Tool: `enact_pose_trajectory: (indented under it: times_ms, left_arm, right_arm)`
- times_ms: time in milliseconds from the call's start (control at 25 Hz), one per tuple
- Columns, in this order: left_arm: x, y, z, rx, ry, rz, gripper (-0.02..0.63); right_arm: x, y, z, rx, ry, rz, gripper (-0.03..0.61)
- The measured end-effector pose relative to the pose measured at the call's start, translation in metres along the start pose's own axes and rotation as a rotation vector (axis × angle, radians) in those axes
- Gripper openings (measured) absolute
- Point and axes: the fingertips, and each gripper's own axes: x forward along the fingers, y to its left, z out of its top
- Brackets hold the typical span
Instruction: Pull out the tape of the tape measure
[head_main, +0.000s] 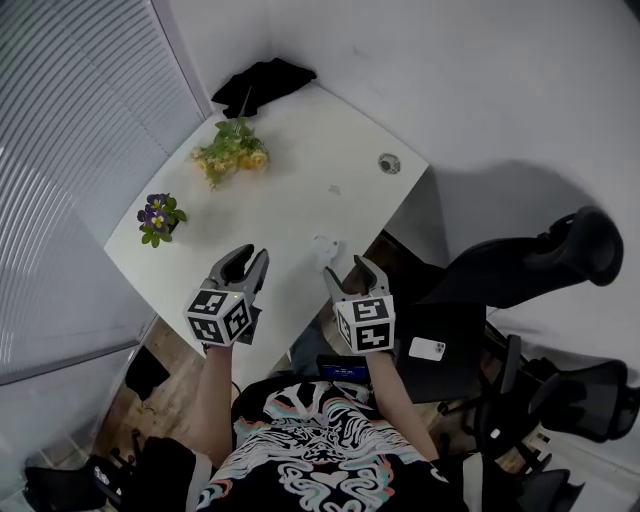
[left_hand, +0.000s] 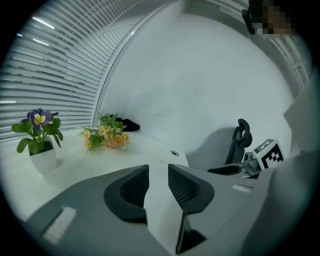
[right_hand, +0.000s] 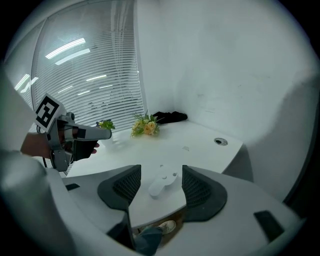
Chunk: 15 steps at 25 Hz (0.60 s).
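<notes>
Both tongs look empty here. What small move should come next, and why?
Likely lower the right tongs onto the tape measure: it lies untouched near the table's edge, just ahead of their open jaws, and the left tongs are open and empty.

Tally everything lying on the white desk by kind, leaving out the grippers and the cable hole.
Potted plant: 1
Loose flower bunch: 1
White tape measure: 1
Black cloth: 1
Small pale speck, too small to identify: 1
Total: 5
</notes>
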Motion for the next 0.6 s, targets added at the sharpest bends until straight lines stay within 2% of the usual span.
enact_pose_trajectory:
  times_ms: [240,440,600]
  left_arm:
    - [0.01,0.003,-0.014,-0.006,0.035,-0.001,0.114]
    - [0.014,0.007,-0.019,0.033,0.049,0.007,0.114]
    - [0.022,0.009,-0.028,0.021,0.082,-0.006,0.114]
  right_arm:
    - [0.01,-0.003,-0.015,0.028,0.041,0.0,0.253]
    - [0.02,-0.002,-0.023,0.056,0.066,0.001,0.267]
    - [0.03,-0.003,-0.028,0.071,0.084,0.003,0.273]
